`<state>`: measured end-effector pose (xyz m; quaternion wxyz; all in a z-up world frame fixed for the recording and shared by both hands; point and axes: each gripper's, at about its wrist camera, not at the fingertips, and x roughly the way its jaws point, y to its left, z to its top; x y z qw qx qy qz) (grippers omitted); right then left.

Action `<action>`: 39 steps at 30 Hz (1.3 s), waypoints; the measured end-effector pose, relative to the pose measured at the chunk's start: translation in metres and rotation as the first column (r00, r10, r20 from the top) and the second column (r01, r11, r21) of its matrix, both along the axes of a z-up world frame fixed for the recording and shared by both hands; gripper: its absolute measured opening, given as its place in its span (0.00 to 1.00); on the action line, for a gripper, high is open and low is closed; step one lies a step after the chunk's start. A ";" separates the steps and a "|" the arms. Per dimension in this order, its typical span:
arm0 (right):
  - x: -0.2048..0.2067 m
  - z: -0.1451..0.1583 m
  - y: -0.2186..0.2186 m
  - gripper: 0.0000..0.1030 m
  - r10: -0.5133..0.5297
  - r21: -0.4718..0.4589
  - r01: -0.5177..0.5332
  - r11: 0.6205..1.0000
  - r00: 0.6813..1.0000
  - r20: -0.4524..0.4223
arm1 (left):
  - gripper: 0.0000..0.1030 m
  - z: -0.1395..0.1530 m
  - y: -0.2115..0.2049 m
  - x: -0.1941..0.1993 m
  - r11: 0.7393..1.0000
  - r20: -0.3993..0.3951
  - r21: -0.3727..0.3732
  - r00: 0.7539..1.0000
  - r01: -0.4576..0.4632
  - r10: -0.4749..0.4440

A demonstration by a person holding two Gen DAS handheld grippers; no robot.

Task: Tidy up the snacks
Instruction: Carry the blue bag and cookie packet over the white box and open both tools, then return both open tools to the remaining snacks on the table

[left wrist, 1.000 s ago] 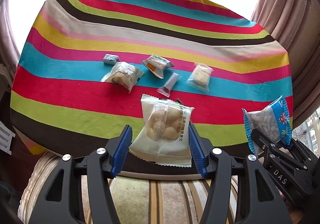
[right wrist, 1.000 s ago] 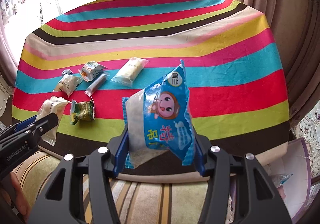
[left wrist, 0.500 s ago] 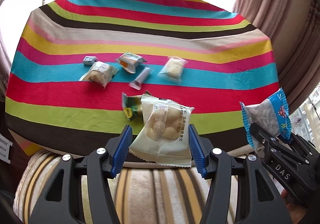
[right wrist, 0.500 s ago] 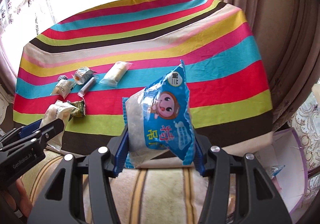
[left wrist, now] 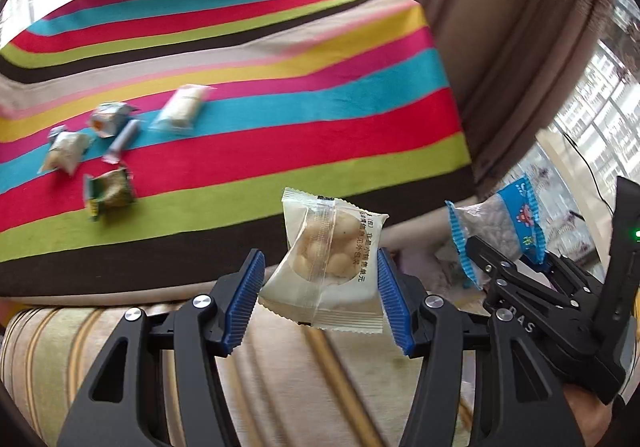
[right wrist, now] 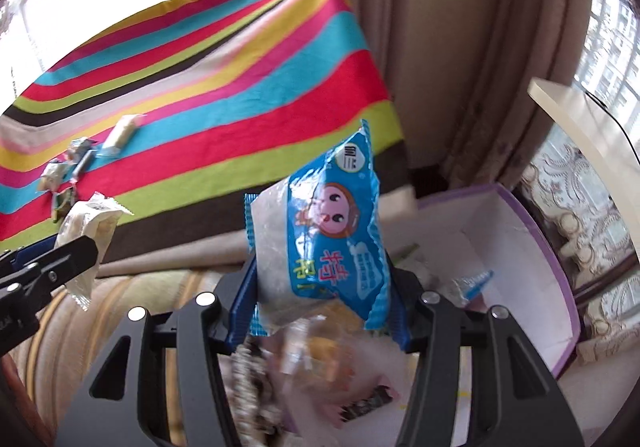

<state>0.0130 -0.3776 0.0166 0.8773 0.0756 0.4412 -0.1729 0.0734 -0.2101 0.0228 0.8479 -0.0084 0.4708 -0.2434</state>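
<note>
My left gripper [left wrist: 318, 299] is shut on a clear white packet of round biscuits [left wrist: 326, 259], held in the air off the table's front edge. My right gripper [right wrist: 320, 299] is shut on a blue cartoon snack bag [right wrist: 324, 243], held above a white box with a purple rim [right wrist: 536, 231] that holds several snacks. The right gripper and its blue bag [left wrist: 500, 227] show at the right of the left wrist view. The left gripper's packet [right wrist: 86, 231] shows at the left of the right wrist view.
Several small snack packets [left wrist: 108, 139] lie on the striped tablecloth [left wrist: 280, 95] at the left. A striped sofa cushion [left wrist: 280, 367] lies below the grippers. Brown curtains [right wrist: 460, 47] hang to the right of the table.
Both grippers have swung to the right and back from the table, each keeping its packet. The purple-rimmed box has come into fuller view under the right gripper.
</note>
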 end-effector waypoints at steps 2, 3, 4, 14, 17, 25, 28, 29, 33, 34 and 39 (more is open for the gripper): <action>-0.011 -0.005 -0.016 0.53 -0.041 0.003 0.041 0.999 0.999 -0.006 | 0.53 0.000 -0.019 -0.005 0.999 -0.005 0.007 0.999 0.043 -0.043; -0.017 -0.009 -0.026 0.53 -0.063 0.007 0.063 0.998 0.998 -0.012 | 0.53 -0.002 -0.030 -0.007 0.998 -0.018 0.005 0.998 0.066 -0.066; -0.020 -0.011 -0.030 0.53 -0.074 0.011 0.075 0.997 0.997 -0.016 | 0.53 -0.003 -0.038 -0.008 0.996 -0.026 0.002 0.996 0.084 -0.084; -0.054 -0.016 -0.081 0.55 -0.177 -0.014 0.177 0.984 0.984 -0.008 | 0.53 -0.018 -0.103 -0.024 0.974 -0.097 -0.004 0.970 0.225 -0.224; -0.056 -0.018 -0.086 0.66 -0.192 -0.005 0.192 0.981 0.981 -0.009 | 0.55 -0.021 -0.111 -0.026 0.969 -0.115 -0.010 0.962 0.248 -0.247; -0.051 -0.017 -0.075 0.75 -0.166 0.018 0.166 0.986 0.986 0.002 | 0.68 -0.017 -0.097 -0.024 0.977 -0.100 -0.022 0.972 0.212 -0.214; -0.048 -0.014 -0.065 0.75 -0.143 0.021 0.143 0.989 0.990 0.008 | 0.69 -0.015 -0.084 -0.021 0.983 -0.090 -0.021 0.979 0.183 -0.184; -0.046 -0.013 -0.062 0.75 -0.134 0.023 0.133 0.991 0.991 0.009 | 0.69 -0.014 -0.080 -0.020 0.985 -0.086 -0.017 0.981 0.173 -0.174; -0.040 -0.010 -0.052 0.75 -0.110 0.022 0.109 0.994 0.994 0.011 | 0.70 -0.014 -0.056 -0.013 0.993 -0.081 -0.019 0.990 0.113 -0.115; -0.038 -0.009 -0.050 0.75 -0.107 0.021 0.106 0.994 0.994 0.012 | 0.70 -0.014 -0.050 -0.012 0.995 -0.082 -0.024 0.991 0.101 -0.102; -0.031 -0.007 -0.039 0.75 -0.080 0.018 0.080 0.997 0.997 0.009 | 0.70 -0.013 -0.029 -0.006 0.998 -0.081 -0.038 0.995 0.052 -0.055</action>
